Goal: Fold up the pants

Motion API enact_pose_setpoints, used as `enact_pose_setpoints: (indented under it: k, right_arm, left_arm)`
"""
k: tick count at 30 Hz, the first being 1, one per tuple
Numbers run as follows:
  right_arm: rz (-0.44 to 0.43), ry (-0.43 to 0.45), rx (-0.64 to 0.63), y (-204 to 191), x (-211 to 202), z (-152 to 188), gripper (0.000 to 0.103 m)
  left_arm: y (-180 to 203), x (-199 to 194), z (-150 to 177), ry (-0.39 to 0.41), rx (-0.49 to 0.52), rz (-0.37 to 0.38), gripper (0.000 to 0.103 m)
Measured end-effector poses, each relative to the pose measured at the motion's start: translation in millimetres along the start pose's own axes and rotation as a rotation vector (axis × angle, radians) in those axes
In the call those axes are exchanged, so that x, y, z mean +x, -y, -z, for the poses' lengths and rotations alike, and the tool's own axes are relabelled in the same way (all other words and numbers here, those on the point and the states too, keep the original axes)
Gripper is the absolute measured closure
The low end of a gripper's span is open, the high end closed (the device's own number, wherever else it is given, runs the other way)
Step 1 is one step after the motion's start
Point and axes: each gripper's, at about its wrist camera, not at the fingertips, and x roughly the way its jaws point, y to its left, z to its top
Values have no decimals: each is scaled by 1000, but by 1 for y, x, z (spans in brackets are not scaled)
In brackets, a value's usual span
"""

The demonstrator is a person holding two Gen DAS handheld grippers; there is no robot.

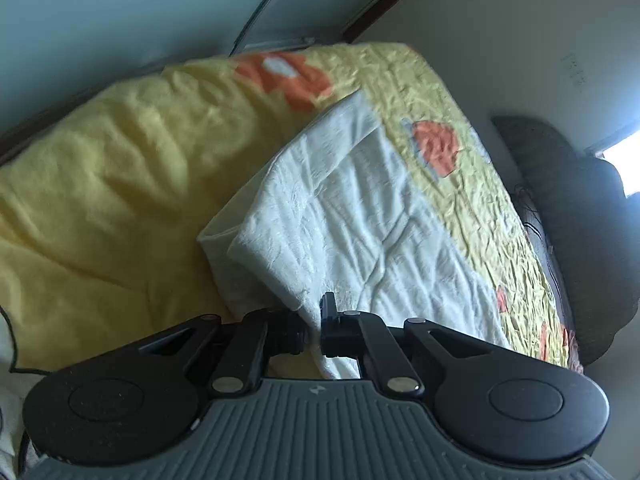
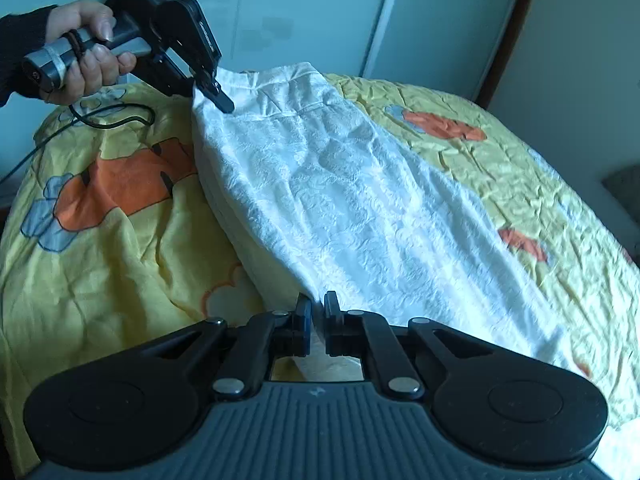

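Both tools are clamped on the white pants (image 2: 340,200) right now, one at each end. In the right wrist view the left tool (image 2: 218,94) comes in from about 10 o'clock, angled down and toward the middle of the frame. The person's hand (image 2: 86,54) is wrapped around its silver handle, thumb on top, fingers curled underneath, with a dark sleeve (image 2: 22,46) reaching the wrist. A dark band is looped around the handle by the fingers, and a black cable (image 2: 108,118) trails off below it toward 8 o'clock. The left tool's jaws are closed on the waistband corner of the pants, pinching it and lifting it a bit off the bed.

The right tool (image 2: 316,322) sits at 6 o'clock in its own view, jaws shut on the near edge of the pants, white fabric squeezed between the pads. The left wrist view shows the same kind of pinch: left tool (image 1: 314,328) closed on a fold of white cloth at 6 o'clock.

The pants stretch between the two tools, lying across a yellow bedspread (image 2: 100,240) with orange and blue flowers (pretty crumpled).

As for writing, there's some white lettering on the black body of the left tool, but it's too small and blurry to read. Each tool's grey base has a small pale logo mark, not legible either.
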Motion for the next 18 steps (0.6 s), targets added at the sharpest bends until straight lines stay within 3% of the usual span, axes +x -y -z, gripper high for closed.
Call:
enact_pose_setpoints:
  k: [1, 2, 3, 8, 12, 13, 15, 18]
  right_arm:
    - [-4, -3, 7, 1, 0, 0, 95]
    - [-17, -15, 18, 2, 1, 1, 95]
    - [-25, -20, 34, 3, 3, 2, 95]
    - [-22, -11, 106, 9, -8, 12, 93]
    - [-46, 33, 227, 26, -34, 19, 88]
    - [-42, 46, 259, 31, -39, 19, 88]
    - [-40, 75, 318, 42, -44, 19, 88]
    - [16, 68, 317, 47, -42, 13, 88]
  left_arm:
    - [3, -1, 0, 0, 24, -8, 95]
    - [6, 1, 0, -3, 47, -23, 80]
    - [7, 3, 0, -3, 62, -42, 77]
    - [0, -18, 9, 10, 88, -25, 74]
    - [8, -66, 21, 129, 202, -42, 73]
    - [16, -76, 26, 155, 236, -24, 73]
    - [30, -84, 36, 163, 219, 69, 55]
    - [48, -62, 66, 13, 59, 295, 46]
